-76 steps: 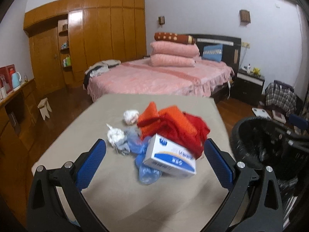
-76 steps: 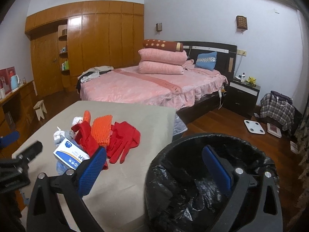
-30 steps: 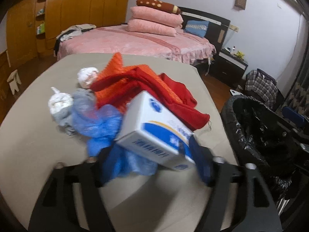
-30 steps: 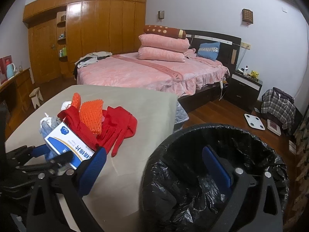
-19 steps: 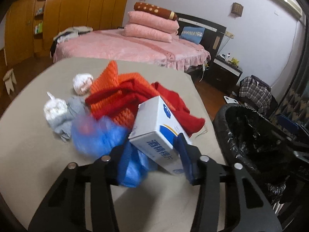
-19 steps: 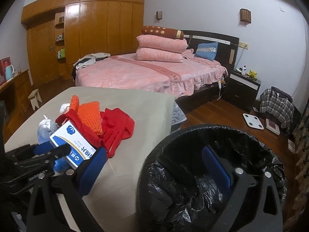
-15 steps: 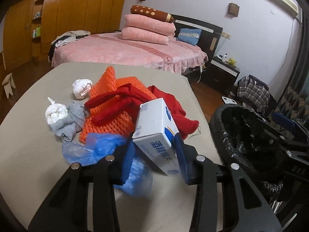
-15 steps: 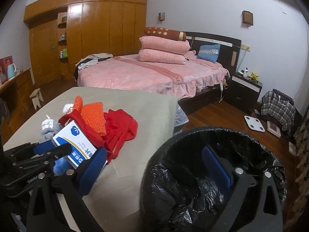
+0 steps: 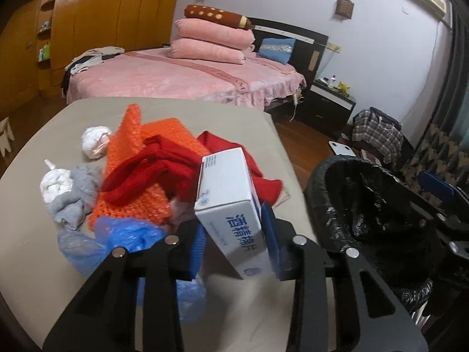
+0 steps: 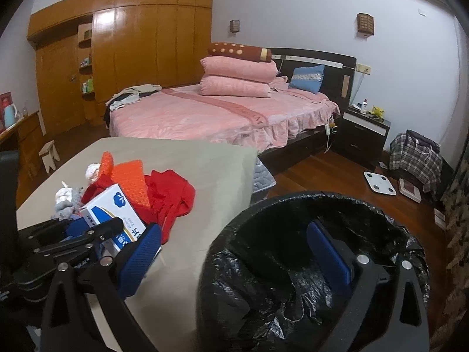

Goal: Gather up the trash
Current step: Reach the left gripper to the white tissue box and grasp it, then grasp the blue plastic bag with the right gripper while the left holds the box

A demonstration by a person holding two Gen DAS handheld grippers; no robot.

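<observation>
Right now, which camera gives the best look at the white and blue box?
The left wrist view: the box fills the centre, clamped between the left gripper pads, print legible. The right wrist view shows it small at the left edge, partly hidden by gripper fingers.

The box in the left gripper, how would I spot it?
Find the grey table with the pile of red and orange cloth. At its near edge the left gripper pinches a white box, the only stiff thing there, with blue print.

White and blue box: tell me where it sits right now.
In the left wrist view the white and blue box is clamped between the left gripper fingers, tilted up over the table's near edge, beside the red cloth.
</observation>
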